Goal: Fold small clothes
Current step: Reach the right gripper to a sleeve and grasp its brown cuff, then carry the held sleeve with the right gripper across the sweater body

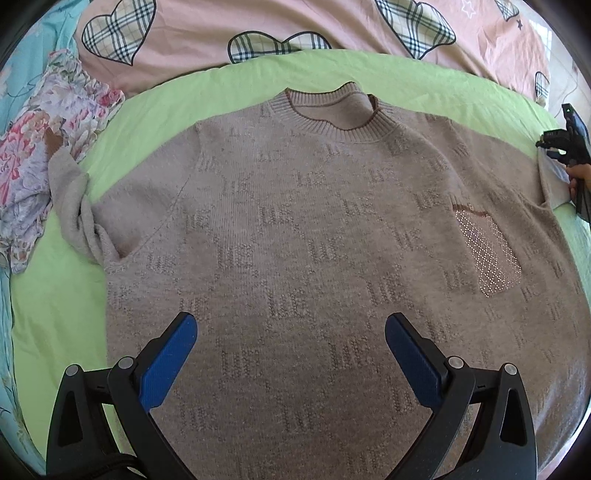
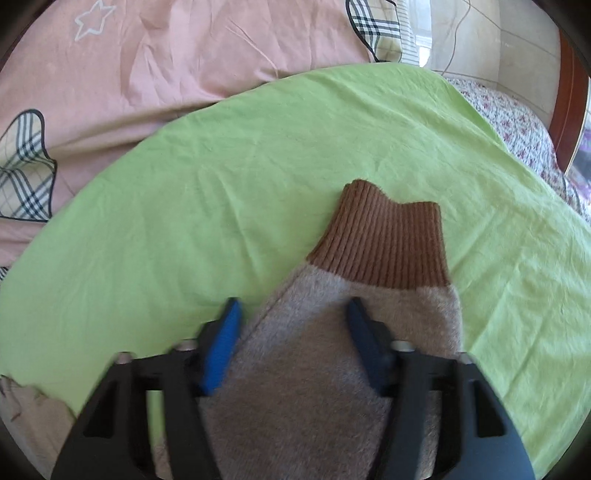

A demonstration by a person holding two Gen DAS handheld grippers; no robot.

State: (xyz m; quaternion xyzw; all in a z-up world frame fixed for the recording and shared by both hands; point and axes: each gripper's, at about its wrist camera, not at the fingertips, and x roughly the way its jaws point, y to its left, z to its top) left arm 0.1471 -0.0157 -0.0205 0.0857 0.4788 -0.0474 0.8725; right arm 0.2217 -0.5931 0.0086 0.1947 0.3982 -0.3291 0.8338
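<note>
Beige knit sweater (image 1: pixel 295 240) lies flat, front up, on a green sheet (image 1: pixel 221 85). Left gripper (image 1: pixel 290 354) hovers wide open over its hem, holding nothing. Only the right view shows the brown cuff (image 2: pixel 388 243); the right gripper (image 2: pixel 291 343) straddles that sleeve (image 2: pixel 314 369), jaws apart. Floral cloth (image 1: pixel 48 147) lies left.

No readable text, brand name or number can be made out in either view; block-like knitted motifs are repeated across the sweater (image 1: pixel 295 229), but no letters can be told from them; only drawn signs are seen on the pink quilt (image 1: pixel 207 33): plaid hearts, and a white outlined star (image 2: pixel 92 20).
</note>
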